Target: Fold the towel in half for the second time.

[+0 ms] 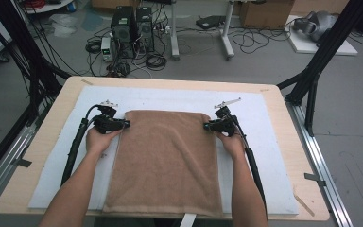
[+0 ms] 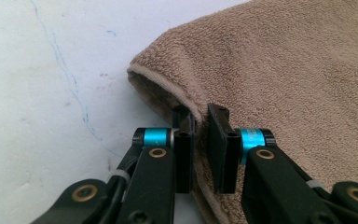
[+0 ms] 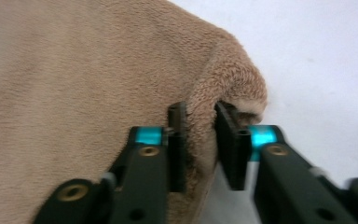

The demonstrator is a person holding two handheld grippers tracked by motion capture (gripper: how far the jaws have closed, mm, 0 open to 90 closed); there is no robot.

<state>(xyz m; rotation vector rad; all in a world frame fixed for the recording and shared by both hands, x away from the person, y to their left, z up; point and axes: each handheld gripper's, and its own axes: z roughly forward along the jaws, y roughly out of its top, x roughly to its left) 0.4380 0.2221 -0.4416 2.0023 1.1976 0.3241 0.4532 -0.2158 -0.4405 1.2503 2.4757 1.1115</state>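
From my remote station, the brown towel [image 1: 165,161] lies flat on the white mat [image 1: 264,142] that covers the wooden table [image 1: 52,137], its long axis running from the near edge, by the person's body, straight away toward the far side. The short far edge faces the cluttered floor beyond the table; the short near edge hangs at the front lip of the mat. The towel sits a little left of the mat's middle line, with bare mat on both sides.

At the far left corner, my left gripper [image 1: 123,125] lies level and points inward toward the towel. In the left gripper view the left gripper [image 2: 200,140] has its jaws clenched on the hemmed side edge just short of the rounded corner, the cloth bunched up between the pads. The left hand [image 1: 99,139] rests on the mat just beside the towel.

At the far right corner, the right gripper [image 1: 208,126] mirrors it, pointing inward from the other side. In the right gripper view the right gripper [image 3: 200,144] pinches a raised fold of terry at the corner, pads pressed into the pile. The right hand [image 1: 231,142] lies just beside the towel's right edge.
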